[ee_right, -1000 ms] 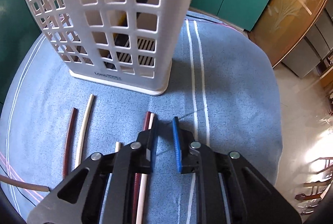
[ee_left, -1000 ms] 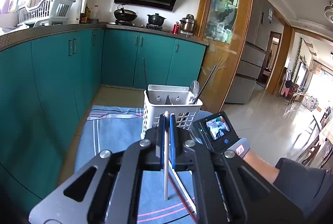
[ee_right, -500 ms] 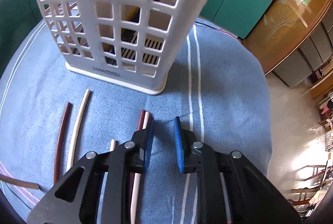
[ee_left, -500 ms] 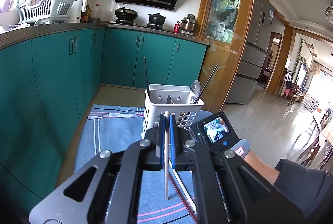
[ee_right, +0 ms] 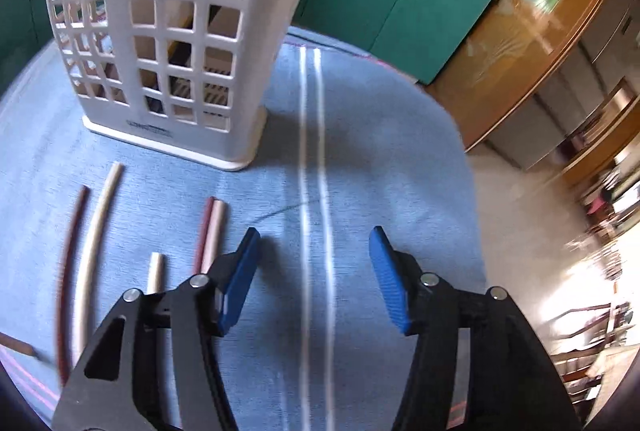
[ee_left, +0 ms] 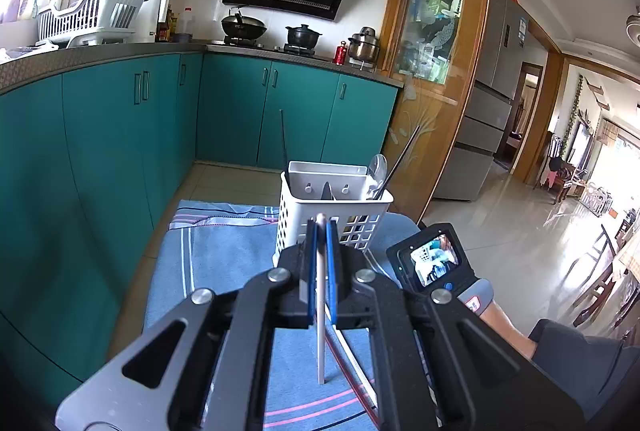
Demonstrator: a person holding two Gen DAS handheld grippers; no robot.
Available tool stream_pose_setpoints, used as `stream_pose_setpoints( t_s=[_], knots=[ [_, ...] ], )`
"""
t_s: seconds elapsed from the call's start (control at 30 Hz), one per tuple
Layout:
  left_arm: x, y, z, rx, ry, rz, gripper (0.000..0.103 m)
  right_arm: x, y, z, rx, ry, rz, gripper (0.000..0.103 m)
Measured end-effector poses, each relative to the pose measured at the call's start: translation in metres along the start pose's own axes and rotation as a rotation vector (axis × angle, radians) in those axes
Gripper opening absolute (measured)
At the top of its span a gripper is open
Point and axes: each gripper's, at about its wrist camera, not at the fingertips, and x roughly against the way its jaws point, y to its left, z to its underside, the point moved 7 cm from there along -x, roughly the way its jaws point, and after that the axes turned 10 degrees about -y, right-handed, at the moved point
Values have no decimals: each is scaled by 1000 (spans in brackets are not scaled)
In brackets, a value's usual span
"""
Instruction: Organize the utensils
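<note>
Chopsticks, slim cream and dark-red plastic sticks, lie scattered on the blue striped cloth (ee_right: 380, 159) that covers the table, which fills most of the right wrist view. On that cloth, toward 11 o'clock, stands the white latticed plastic utensil basket (ee_right: 168, 43), upright, with dark utensils showing through its grid. In the left wrist view the same basket (ee_left: 334, 215) sits at 12 o'clock just beyond the fingertips, holding a metal spoon (ee_left: 377, 169) and thin dark sticks that lean out of its top.

The right gripper (ee_right: 314, 251) hangs over bare cloth with its blue pads spreading apart and nothing between them. A touching pair, one dark-red chopstick (ee_right: 203, 227) and one cream chopstick (ee_right: 213, 231), lies at 9 o'clock just beside its left pad. A short cream end (ee_right: 154, 271) shows a little farther out, and a longer curved-looking cream stick (ee_right: 94, 251) and dark-red stick (ee_right: 70, 271) lie well out toward 8 o'clock.

The left gripper (ee_left: 320, 235) is clamped on a single cream chopstick (ee_left: 321, 311), held nearly upright between the blue pads, its tip poking just above them and its lower end hanging over the cloth. At 3 o'clock of it, the person's hand (ee_left: 492, 311) carries the right gripper's small lit screen (ee_left: 432, 257).
</note>
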Motion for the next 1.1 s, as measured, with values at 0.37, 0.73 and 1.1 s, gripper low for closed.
stream_pose_setpoints(
  t_s=[0.37, 0.73, 1.1],
  knots=[
    [-1, 0, 0, 4, 1, -2, 4, 8, -2, -1, -113, -37, -179, 55],
    [-1, 0, 0, 1, 1, -1, 4, -1, 10, -4, -60, -15, -124, 56],
    [-2, -4, 1, -4, 3, 8, 4, 0, 28, -7, -63, 23, -175, 5]
  ],
)
